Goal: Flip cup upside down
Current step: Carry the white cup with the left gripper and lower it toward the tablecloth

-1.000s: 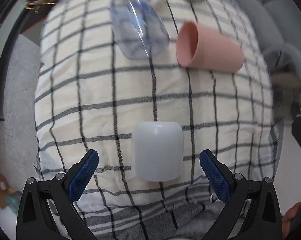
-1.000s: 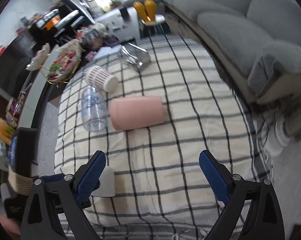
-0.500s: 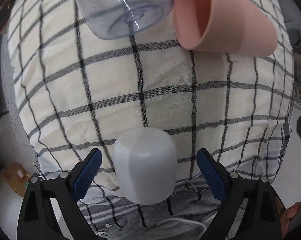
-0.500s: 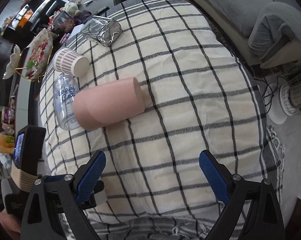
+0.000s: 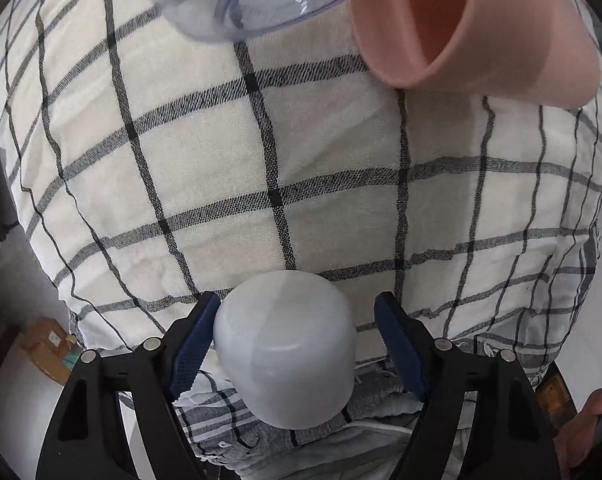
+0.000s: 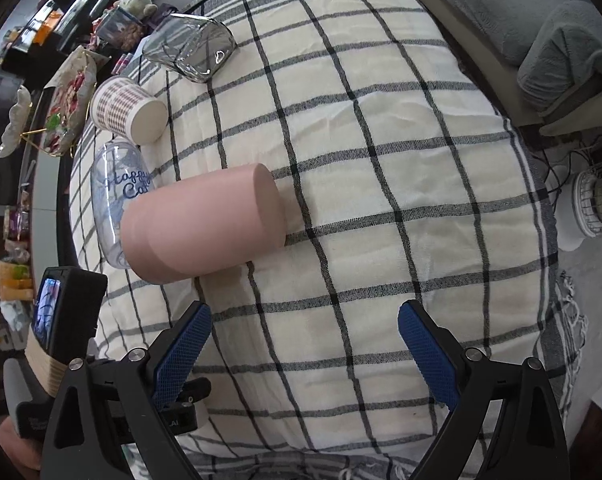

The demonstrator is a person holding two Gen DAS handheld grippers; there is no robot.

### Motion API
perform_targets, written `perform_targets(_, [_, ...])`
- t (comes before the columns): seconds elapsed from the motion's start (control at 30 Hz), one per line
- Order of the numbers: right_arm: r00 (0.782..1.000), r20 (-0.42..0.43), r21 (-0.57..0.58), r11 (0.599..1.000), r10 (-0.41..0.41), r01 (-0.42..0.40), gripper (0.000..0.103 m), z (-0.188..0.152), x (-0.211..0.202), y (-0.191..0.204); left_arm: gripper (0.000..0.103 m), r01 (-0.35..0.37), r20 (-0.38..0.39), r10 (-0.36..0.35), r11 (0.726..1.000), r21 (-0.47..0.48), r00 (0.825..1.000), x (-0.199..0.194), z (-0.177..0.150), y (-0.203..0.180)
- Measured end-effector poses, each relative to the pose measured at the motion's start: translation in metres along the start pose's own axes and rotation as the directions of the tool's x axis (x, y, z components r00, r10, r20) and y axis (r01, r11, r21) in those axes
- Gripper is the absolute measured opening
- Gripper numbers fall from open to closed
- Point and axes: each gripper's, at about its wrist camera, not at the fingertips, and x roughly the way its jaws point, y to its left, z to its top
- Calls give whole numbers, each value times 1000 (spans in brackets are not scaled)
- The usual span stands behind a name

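A white frosted cup (image 5: 287, 348) stands upside down near the front edge of the checked tablecloth (image 5: 261, 160). My left gripper (image 5: 297, 344) straddles it; the left pad touches its side, the right pad stands a little off it. A pink cup (image 6: 205, 222) lies on its side further in, its mouth facing my left gripper in the left wrist view (image 5: 453, 24). My right gripper (image 6: 305, 344) is open and empty above bare cloth, in front of the pink cup.
A clear printed cup (image 6: 113, 196) lies beside the pink cup. A patterned paper cup (image 6: 129, 110) and a shiny glass container (image 6: 193, 50) lie further back. A sofa (image 6: 561, 40) and a heater (image 6: 597, 204) stand to the right. Clutter fills the left.
My left gripper has moved forward around the white cup and its jaws have narrowed onto it. My right gripper has moved closer to the table and the pink cup.
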Motion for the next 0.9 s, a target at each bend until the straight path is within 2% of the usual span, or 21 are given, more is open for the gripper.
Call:
perform_targets(0.03, [1000, -3, 4, 1000, 1, -1, 95, 0, 1, -1, 68, -3, -5, 3, 1000, 1, 1000, 1, 0, 0])
perform_targets(0.07, [1000, -4, 5, 1000, 2, -2, 95, 0, 2, -1, 66, -6, -10, 6, 1000, 2, 1000, 3, 2, 0])
perform_targets(0.27, [1000, -11, 6, 1000, 12, -12, 95, -4, 4, -1, 66, -4, 8, 4, 1000, 11, 1000, 9, -2, -2])
perform_targets(0.3, [1000, -12, 8, 1000, 13, -13, 95, -5, 4, -1, 66, -3, 14, 3, 1000, 13, 1000, 17, -13, -7])
perform_targets(0.47, [1000, -8, 10, 1000, 16, -16, 95, -10, 1, -1, 66, 1, 39, -2, 1000, 22, 999, 10, -24, -4])
perform_targets(0.67, [1000, 1, 13, 1000, 27, -27, 95, -16, -8, 1, 66, -9, 131, 5, 999, 31, 991, -10, -50, -3])
perform_targets(0.73, [999, 10, 11, 999, 34, -34, 95, -18, -13, 2, 66, -33, 199, 26, 999, 31, 980, -22, -61, -2])
perform_targets(0.8, [999, 31, 7, 999, 41, -41, 95, -21, -21, 3, 66, -64, 280, 54, 998, 29, 958, -37, -73, -3])
perform_targets(0.9, [995, 89, -4, 999, 46, -46, 95, -28, -36, 5, 66, -87, 424, 74, 996, 12, 903, -56, -93, -2])
